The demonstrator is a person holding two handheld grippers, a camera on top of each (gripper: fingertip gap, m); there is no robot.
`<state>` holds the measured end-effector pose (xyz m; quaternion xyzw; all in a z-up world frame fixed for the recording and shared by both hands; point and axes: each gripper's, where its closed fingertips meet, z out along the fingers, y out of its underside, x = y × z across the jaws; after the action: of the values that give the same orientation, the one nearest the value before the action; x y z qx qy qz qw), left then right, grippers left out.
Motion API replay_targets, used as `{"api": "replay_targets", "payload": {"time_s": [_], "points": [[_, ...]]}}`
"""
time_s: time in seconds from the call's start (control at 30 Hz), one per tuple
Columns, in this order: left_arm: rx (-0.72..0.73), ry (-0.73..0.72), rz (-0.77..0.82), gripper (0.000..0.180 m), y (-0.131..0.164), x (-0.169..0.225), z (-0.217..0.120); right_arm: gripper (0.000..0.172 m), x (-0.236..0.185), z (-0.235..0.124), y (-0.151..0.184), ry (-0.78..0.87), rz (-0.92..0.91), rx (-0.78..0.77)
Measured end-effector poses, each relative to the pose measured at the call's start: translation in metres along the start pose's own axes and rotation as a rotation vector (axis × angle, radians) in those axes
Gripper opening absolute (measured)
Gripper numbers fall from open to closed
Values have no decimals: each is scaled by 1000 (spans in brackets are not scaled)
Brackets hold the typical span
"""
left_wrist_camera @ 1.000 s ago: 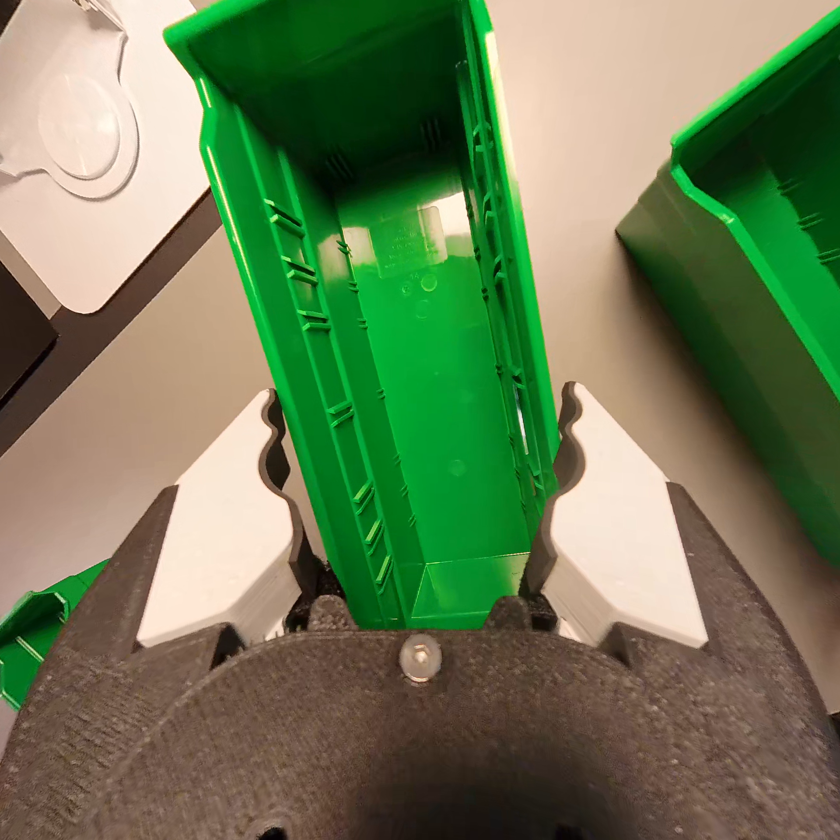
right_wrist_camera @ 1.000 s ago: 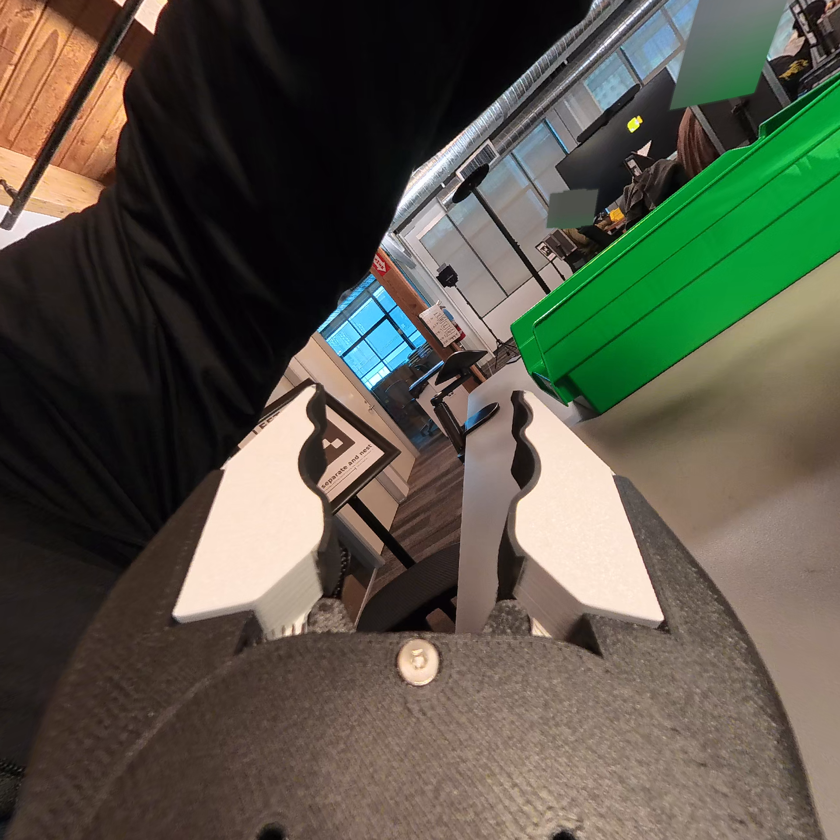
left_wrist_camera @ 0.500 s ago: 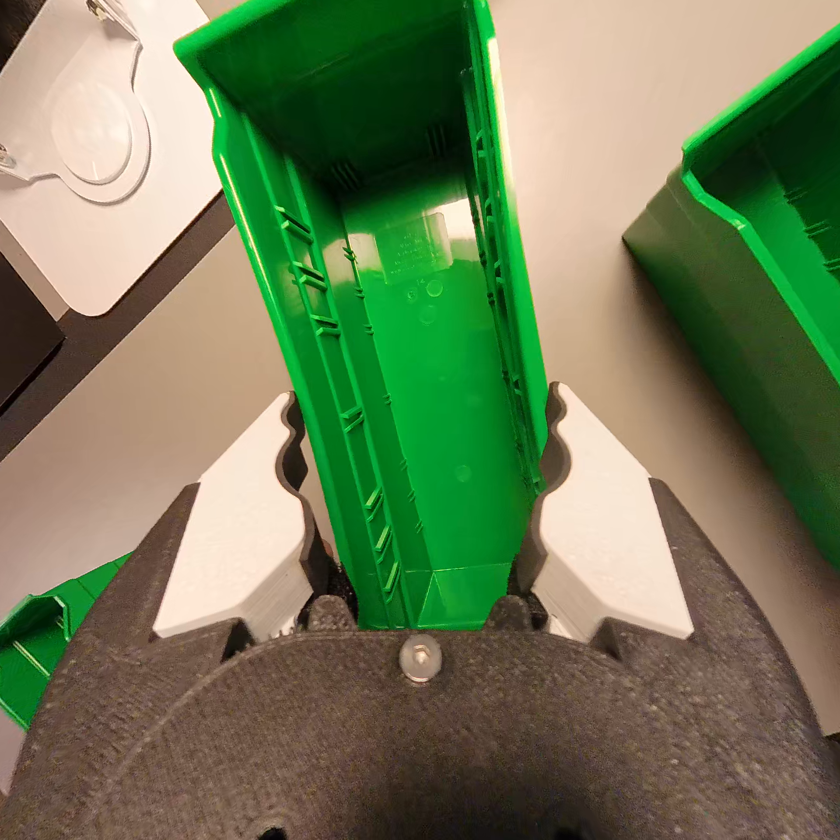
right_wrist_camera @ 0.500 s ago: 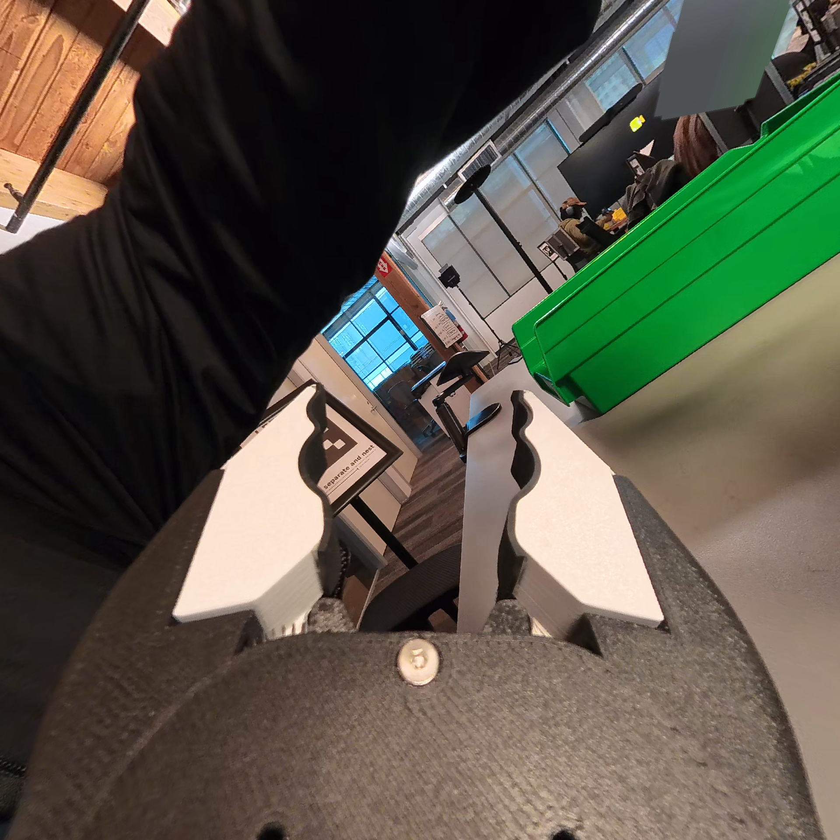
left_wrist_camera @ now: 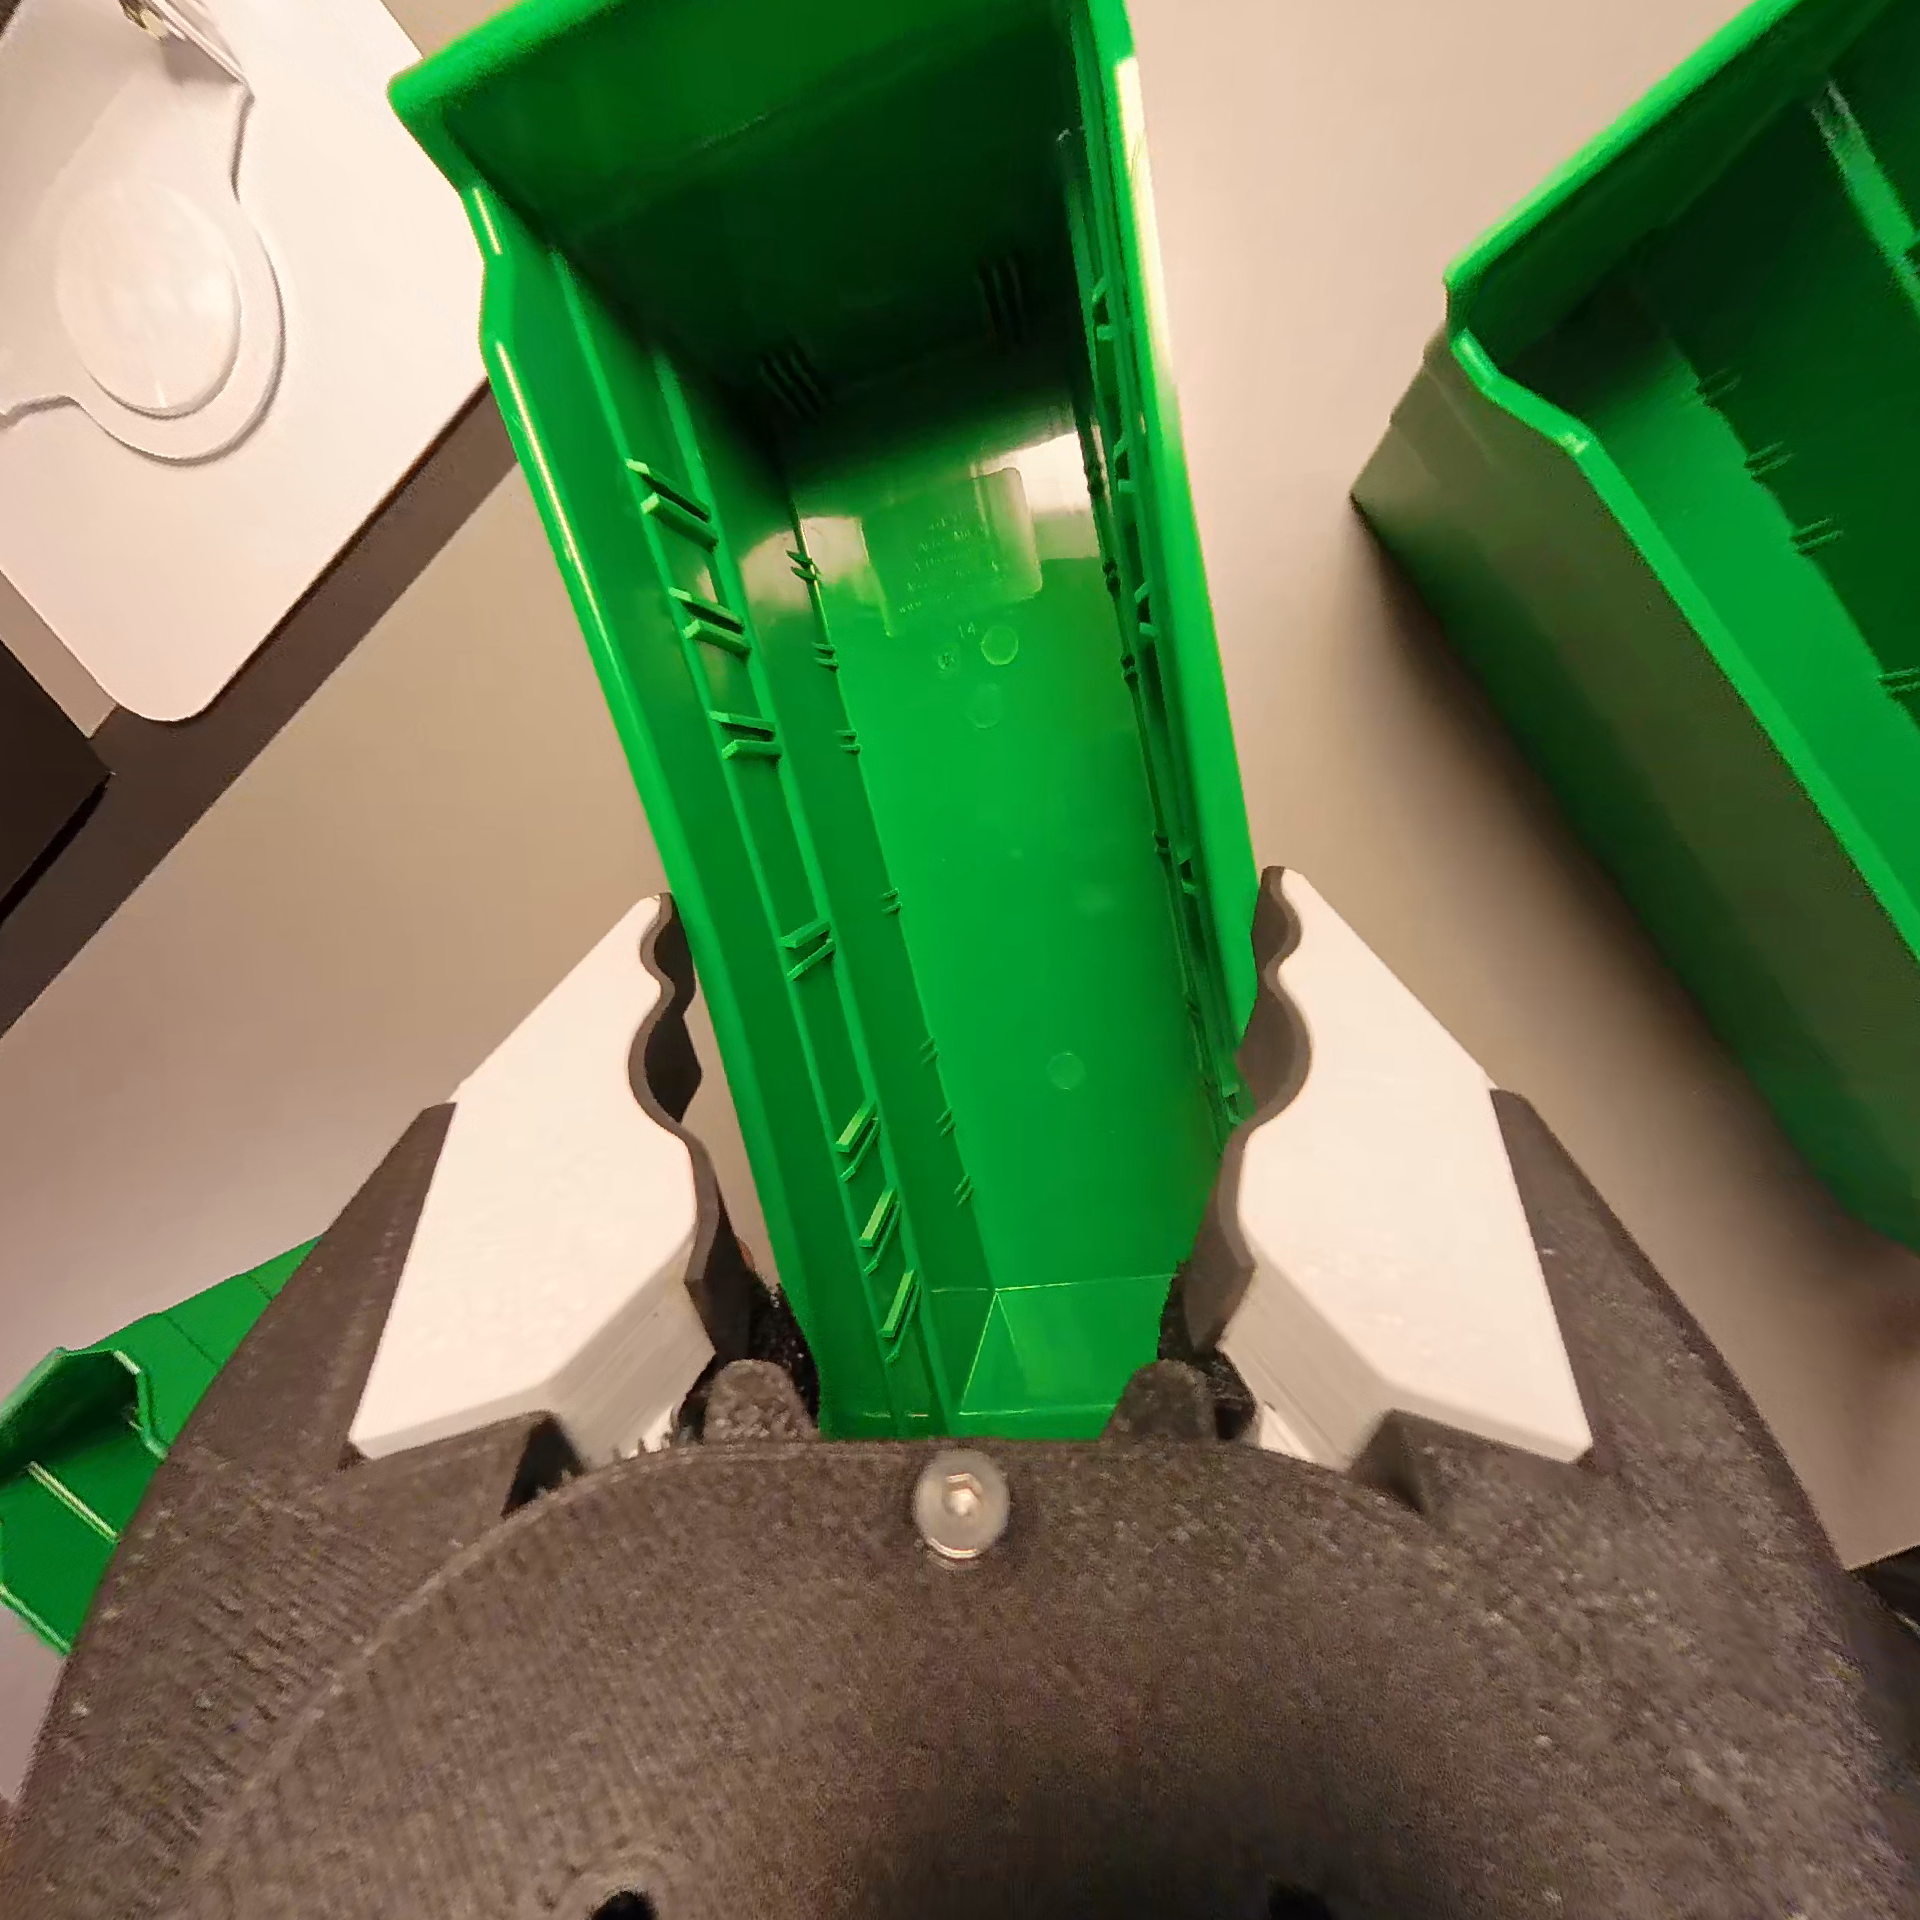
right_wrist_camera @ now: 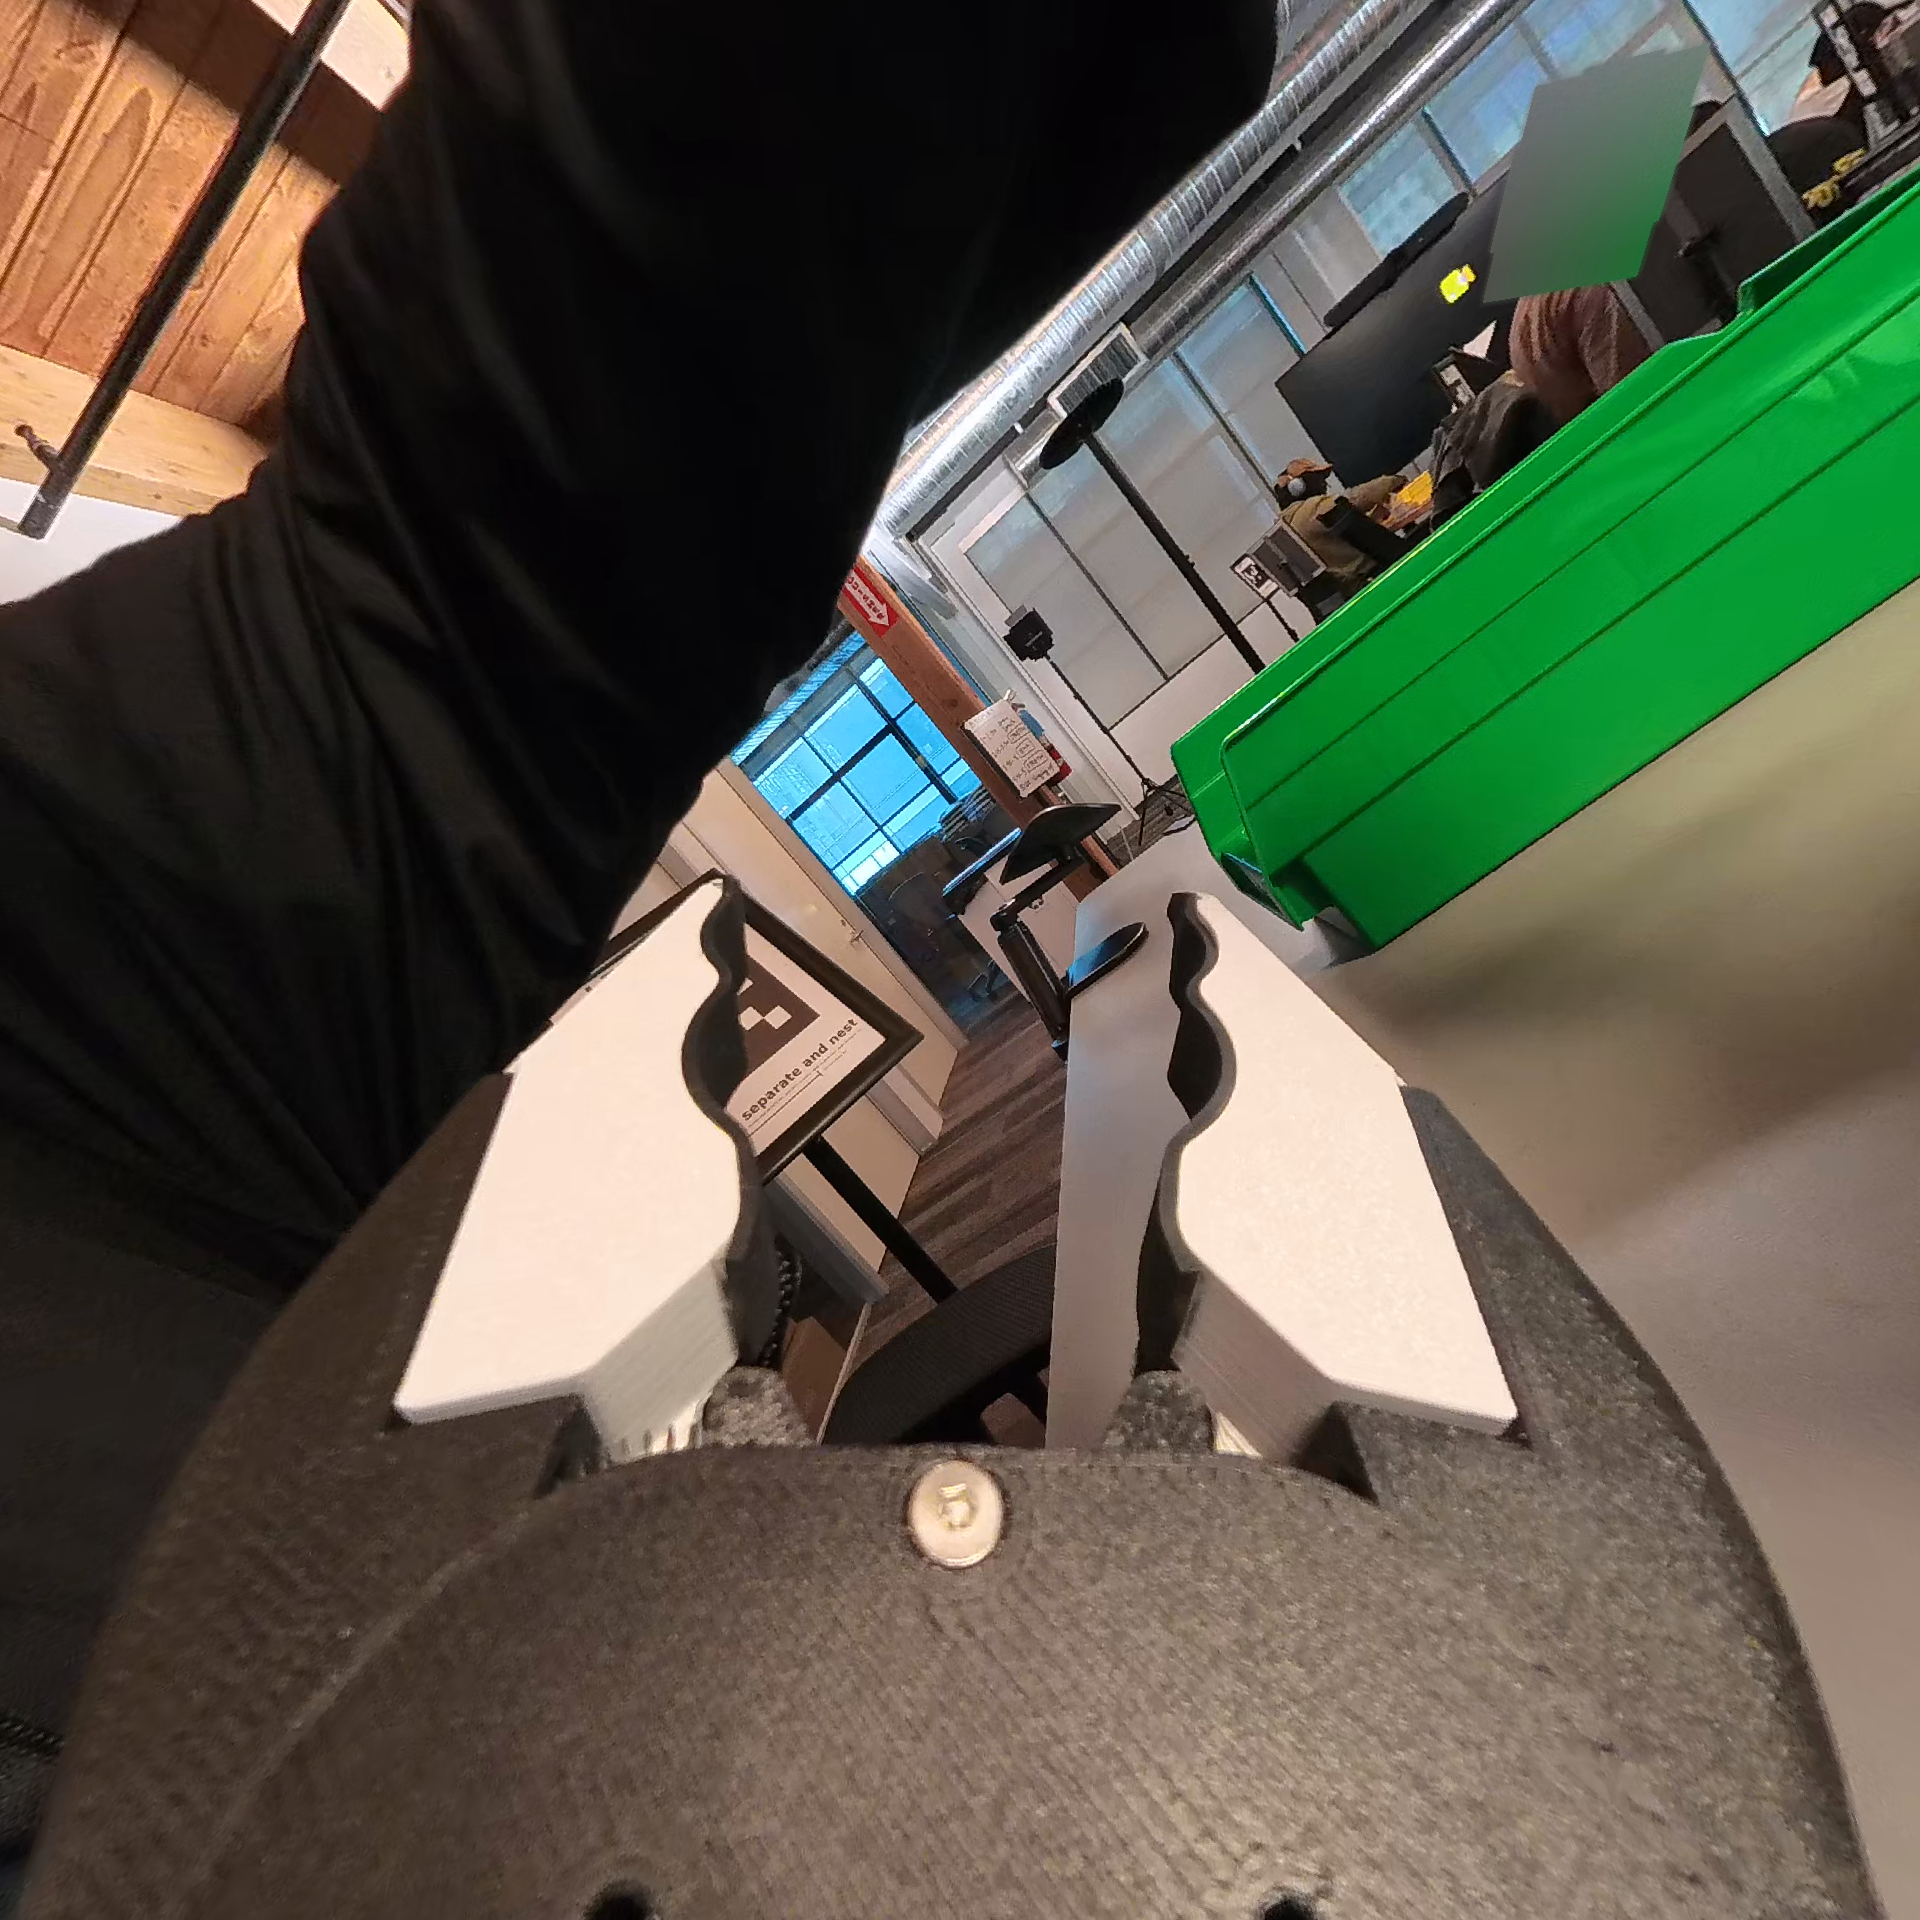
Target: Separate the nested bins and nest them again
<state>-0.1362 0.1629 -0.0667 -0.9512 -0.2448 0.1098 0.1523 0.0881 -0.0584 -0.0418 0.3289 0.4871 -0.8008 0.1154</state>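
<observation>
— Where was the narrow green bin (left_wrist_camera: 935,727) seen?

— It was seen between the fingers (left_wrist_camera: 1382,1143) of the left gripper (left_wrist_camera: 971,904), running lengthwise away from them toward the far side, with its open top turned to the camera. Its near end was tucked against the gripper body.

— Was it gripped?

— Yes. The right pad was pressed against the bin's right wall, and the left pad was set against the left wall lower down; the fingers were clenched on the bin across its width.

— What was found around it?

— A larger green bin (left_wrist_camera: 1662,623) was stood on the table (left_wrist_camera: 364,831) to the right, apart from the held one. A corner of another green bin (left_wrist_camera: 94,1455) was visible at the near left, partly hidden by the gripper. At the far left a white sheet (left_wrist_camera: 156,364) with a clear plastic piece on it was laid beyond the table edge.

— And the right gripper (right_wrist_camera: 956,935)?

— Its fingers (right_wrist_camera: 603,1143) were spread apart with nothing between them. It was pointed past the table's edge (right_wrist_camera: 1081,1143) toward the room. A green bin on the table (right_wrist_camera: 1558,675) was seen to its far right, well clear of the fingers; whether it was the larger one could not be told. To the left, black clothing (right_wrist_camera: 416,520) of a person filled the view, and a framed sign (right_wrist_camera: 821,1049) was partly hidden behind the left finger.
</observation>
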Motion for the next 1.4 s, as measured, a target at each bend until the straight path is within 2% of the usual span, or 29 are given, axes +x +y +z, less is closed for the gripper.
{"api": "replay_targets", "payload": {"time_s": [0.53, 0.77, 1.4], "points": [[-79, 46, 49, 114, 16, 12, -2, 83, 0, -1, -1, -3, 3, 4], [-72, 81, 55, 113, 14, 21, -7, 83, -1, -1, -1, -6, 5, 8], [-89, 25, 111, 117, 19, 21, -5, 83, -1, -1, -1, -8, 7, 10]]}}
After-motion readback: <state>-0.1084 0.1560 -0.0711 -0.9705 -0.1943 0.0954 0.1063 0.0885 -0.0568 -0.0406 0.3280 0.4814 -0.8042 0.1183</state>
